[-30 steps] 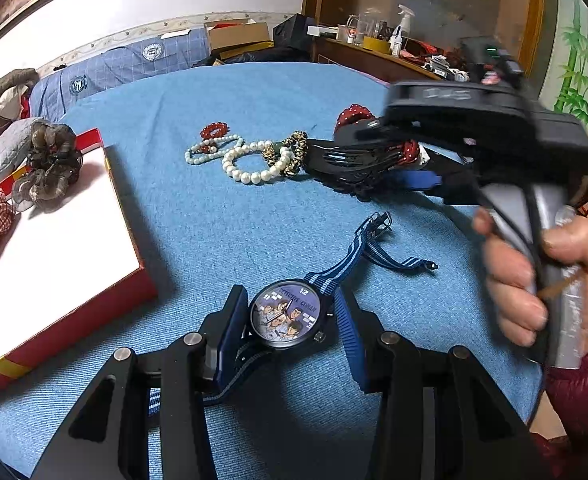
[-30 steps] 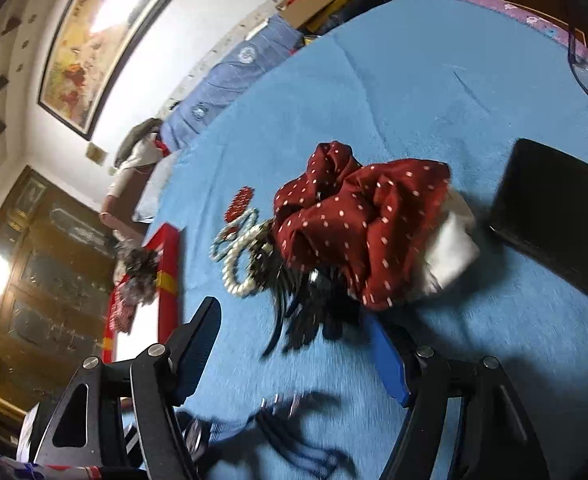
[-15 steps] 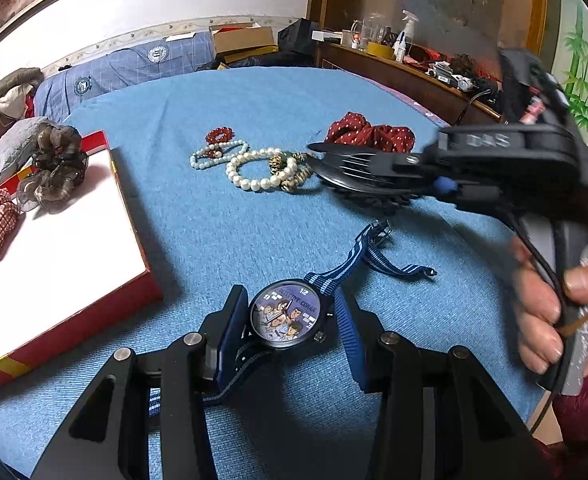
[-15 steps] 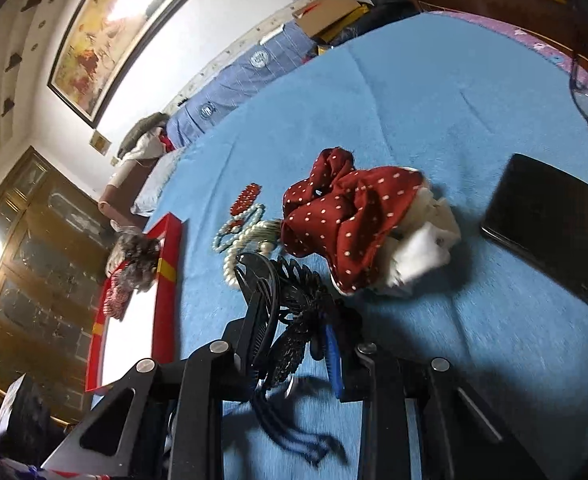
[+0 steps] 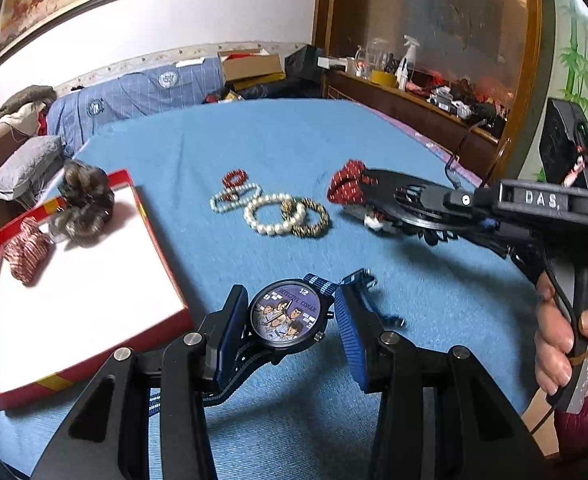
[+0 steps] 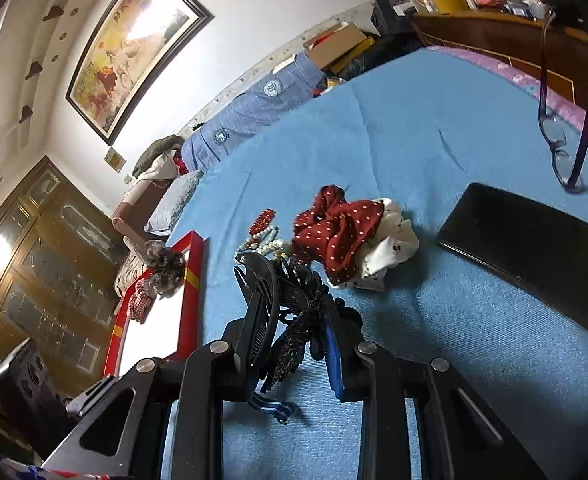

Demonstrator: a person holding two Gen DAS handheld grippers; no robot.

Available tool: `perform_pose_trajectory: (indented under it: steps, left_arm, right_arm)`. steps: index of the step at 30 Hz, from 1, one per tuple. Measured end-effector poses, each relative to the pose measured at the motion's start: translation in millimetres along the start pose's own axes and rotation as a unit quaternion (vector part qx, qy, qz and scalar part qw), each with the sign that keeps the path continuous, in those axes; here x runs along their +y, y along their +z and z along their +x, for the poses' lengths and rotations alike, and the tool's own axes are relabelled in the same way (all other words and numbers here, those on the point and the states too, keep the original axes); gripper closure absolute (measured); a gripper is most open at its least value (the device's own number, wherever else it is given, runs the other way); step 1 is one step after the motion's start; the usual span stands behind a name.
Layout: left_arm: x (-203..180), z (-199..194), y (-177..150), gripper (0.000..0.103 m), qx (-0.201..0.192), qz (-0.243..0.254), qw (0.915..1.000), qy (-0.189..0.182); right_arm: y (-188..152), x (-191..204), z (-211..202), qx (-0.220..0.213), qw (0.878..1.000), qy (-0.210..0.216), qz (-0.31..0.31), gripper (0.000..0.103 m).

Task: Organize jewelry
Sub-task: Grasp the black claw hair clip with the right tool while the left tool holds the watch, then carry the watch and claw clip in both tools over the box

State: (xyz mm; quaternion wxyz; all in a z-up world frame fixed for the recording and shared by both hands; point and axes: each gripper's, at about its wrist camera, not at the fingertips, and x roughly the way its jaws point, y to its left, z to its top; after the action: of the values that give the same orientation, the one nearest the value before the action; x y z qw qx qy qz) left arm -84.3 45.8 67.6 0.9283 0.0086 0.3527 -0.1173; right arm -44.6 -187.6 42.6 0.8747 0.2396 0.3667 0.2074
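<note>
My left gripper [image 5: 290,318] is shut on a cartoon-faced watch [image 5: 284,314] and holds it just above the blue cloth, its striped blue strap [image 5: 357,280] trailing behind. At the right of the left wrist view, my right gripper [image 5: 409,202] is shut on a black toothed hair clip [image 6: 290,308] and holds it above the cloth. A red polka-dot scrunchie [image 6: 337,236] and a white one [image 6: 391,246] lie beyond the clip. Pearl bracelets [image 5: 266,216], leopard hair ties [image 5: 307,218] and a red bead bracelet [image 5: 234,179] lie mid-table.
A red box with a white floor [image 5: 86,300] sits at the left, with a brown scrunchie [image 5: 84,204] and a red checked one [image 5: 28,248] in it. A black phone [image 6: 533,260] and glasses [image 6: 561,140] lie on the right. A cluttered sideboard [image 5: 433,96] stands beyond.
My right gripper has closed on the black hair clip and lifted it off the cloth away from the scrunchies. My left gripper has risen a little with the watch.
</note>
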Motion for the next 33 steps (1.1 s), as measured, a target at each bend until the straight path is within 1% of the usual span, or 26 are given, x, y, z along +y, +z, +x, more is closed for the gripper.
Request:
perform_pose_trajectory:
  steps: [4, 14, 23, 33]
  left_arm:
    - [3.8, -12.1, 8.1, 0.059, -0.017, 0.000, 0.9998, 0.010]
    - [13.5, -26.7, 16.6, 0.059, -0.039, -0.007, 0.9987, 0.032]
    - [22.2, -43.1, 20.8, 0.059, -0.060, -0.016, 0.9967, 0.052]
    - [41.0, -58.6, 22.7, 0.059, -0.075, -0.036, 0.9942, 0.067]
  right_arm:
    - [-1.0, 7.8, -4.7, -0.001, 1.000, 0.008, -0.010, 0.074]
    - [-3.4, 30.3, -8.5, -0.006, 0.999, 0.016, -0.039, 0.074]
    - [-3.1, 41.5, -3.6, 0.000, 0.998, 0.021, -0.057, 0.074]
    - [-8.5, 66.0, 5.0, 0.015, 0.996, 0.030, -0.081, 0.074]
